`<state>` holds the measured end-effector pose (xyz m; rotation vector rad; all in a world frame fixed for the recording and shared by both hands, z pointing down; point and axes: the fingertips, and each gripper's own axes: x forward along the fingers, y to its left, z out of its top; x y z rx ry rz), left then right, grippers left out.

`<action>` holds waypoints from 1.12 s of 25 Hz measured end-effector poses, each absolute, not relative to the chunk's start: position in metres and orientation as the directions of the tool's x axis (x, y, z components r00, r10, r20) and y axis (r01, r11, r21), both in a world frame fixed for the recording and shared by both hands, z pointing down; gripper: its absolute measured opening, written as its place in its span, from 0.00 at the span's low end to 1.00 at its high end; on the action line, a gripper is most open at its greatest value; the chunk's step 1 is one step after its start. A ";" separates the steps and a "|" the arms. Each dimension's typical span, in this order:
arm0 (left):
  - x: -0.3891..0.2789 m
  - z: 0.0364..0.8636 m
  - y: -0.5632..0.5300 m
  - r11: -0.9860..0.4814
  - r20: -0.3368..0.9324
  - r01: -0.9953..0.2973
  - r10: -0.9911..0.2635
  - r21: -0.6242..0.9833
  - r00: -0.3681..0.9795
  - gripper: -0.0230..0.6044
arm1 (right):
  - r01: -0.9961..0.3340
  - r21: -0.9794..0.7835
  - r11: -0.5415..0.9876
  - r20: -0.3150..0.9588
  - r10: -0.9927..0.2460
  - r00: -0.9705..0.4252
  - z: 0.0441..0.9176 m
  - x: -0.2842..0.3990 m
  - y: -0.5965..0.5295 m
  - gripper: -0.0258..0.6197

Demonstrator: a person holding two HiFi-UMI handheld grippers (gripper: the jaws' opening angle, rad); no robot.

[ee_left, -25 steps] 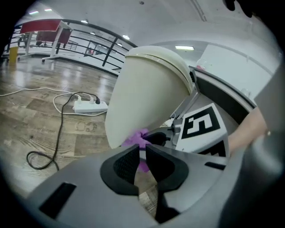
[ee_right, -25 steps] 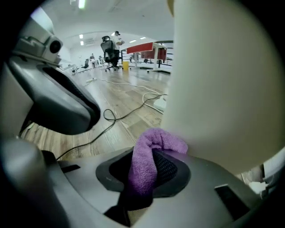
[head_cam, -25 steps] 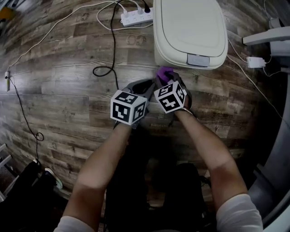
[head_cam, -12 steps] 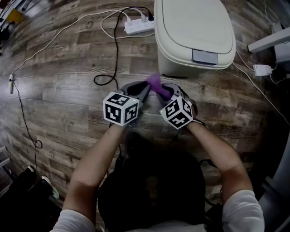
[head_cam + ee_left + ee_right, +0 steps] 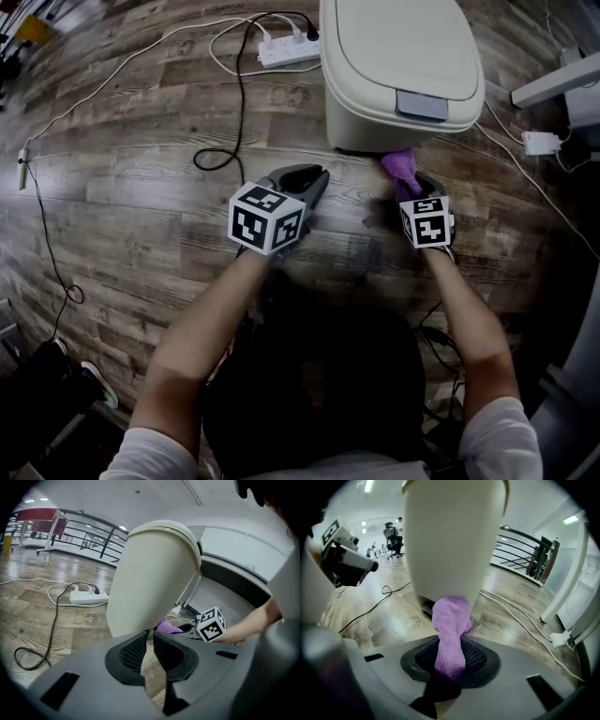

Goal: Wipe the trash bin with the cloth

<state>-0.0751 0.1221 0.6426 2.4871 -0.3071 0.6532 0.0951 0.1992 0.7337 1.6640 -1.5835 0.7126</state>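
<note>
Two grippers are low over the wood floor [image 5: 141,206], both on the near side of the trash bin [image 5: 398,56]. Off to the bin's left a white power strip [image 5: 289,52] lies on the floor, with a black cable [image 5: 239,103] looping from it toward the person. The left gripper [image 5: 317,176] sits in front of the bin's left corner, near but not touching it. Its jaws are pretty much closed, with just a sliver of floor showing between them and nothing held. The right gripper [image 5: 405,186] is right at the bin's front, below the lid latch. It's clamped on the purple cloth [image 5: 398,167], and the bunched end looks pressed against the bottom of the bin's front wall.
</note>
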 end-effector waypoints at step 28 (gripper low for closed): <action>-0.082 0.665 0.129 -0.791 0.494 -0.361 -0.086 0.494 0.865 0.09 | -0.978 0.169 0.120 0.812 -0.579 0.069 0.771 0.011 0.110 0.20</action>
